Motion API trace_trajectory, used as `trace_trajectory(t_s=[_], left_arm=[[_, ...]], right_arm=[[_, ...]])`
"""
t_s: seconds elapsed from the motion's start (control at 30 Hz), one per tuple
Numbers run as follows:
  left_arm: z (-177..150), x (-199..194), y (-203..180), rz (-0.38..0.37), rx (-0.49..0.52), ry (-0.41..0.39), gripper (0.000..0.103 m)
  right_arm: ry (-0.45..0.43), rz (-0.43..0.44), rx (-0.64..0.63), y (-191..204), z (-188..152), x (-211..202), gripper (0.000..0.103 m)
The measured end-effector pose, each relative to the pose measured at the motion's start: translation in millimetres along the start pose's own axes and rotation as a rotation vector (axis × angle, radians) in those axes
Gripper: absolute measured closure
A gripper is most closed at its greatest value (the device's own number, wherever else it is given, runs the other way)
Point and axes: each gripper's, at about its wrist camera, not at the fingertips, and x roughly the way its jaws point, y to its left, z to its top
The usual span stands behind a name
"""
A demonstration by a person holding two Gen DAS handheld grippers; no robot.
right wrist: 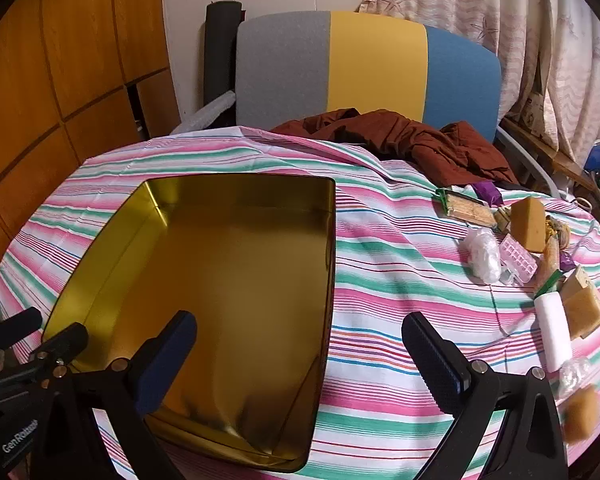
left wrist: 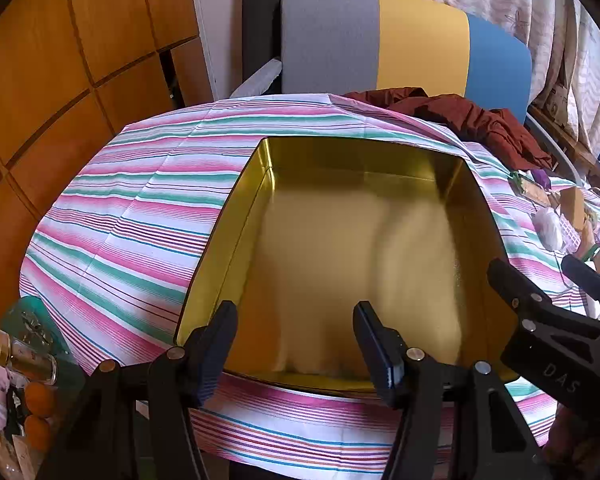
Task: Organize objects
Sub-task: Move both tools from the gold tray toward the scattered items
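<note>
An empty gold metal tin (left wrist: pixel 356 248) lies open on the striped tablecloth; it also shows in the right wrist view (right wrist: pixel 220 292). My left gripper (left wrist: pixel 296 344) is open and empty over the tin's near edge. My right gripper (right wrist: pixel 300 360) is open and empty, straddling the tin's right wall; it shows in the left wrist view (left wrist: pixel 552 280) at the right. Small loose items lie at the table's right: a white bar (right wrist: pixel 554 330), tan blocks (right wrist: pixel 582 314), a pink tray (right wrist: pixel 518 258), a crumpled plastic bag (right wrist: pixel 480 254), a cracker packet (right wrist: pixel 470 208).
A dark red cloth (right wrist: pixel 412 140) lies at the table's far edge before a grey, yellow and blue chair back (right wrist: pixel 368 68). Wooden cabinets (right wrist: pixel 60 60) stand left, curtains (right wrist: pixel 540 20) right. A bottle and orange objects (left wrist: pixel 36 400) sit at the near left.
</note>
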Motion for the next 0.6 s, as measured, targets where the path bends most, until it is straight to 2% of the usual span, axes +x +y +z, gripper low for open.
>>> trace_trajectory(t_s=[0.4, 0.6], left_arm=[[-1, -1, -6, 0.006, 0.017, 0.007, 0.042], [-1, -2, -14, -0.03, 0.022, 0.006, 0.042]], right_arm=[[-0.012, 0.008, 0.018, -8, -1, -3, 0.0], [-0.052, -0.006, 0.027, -24, 2, -13, 0.0]])
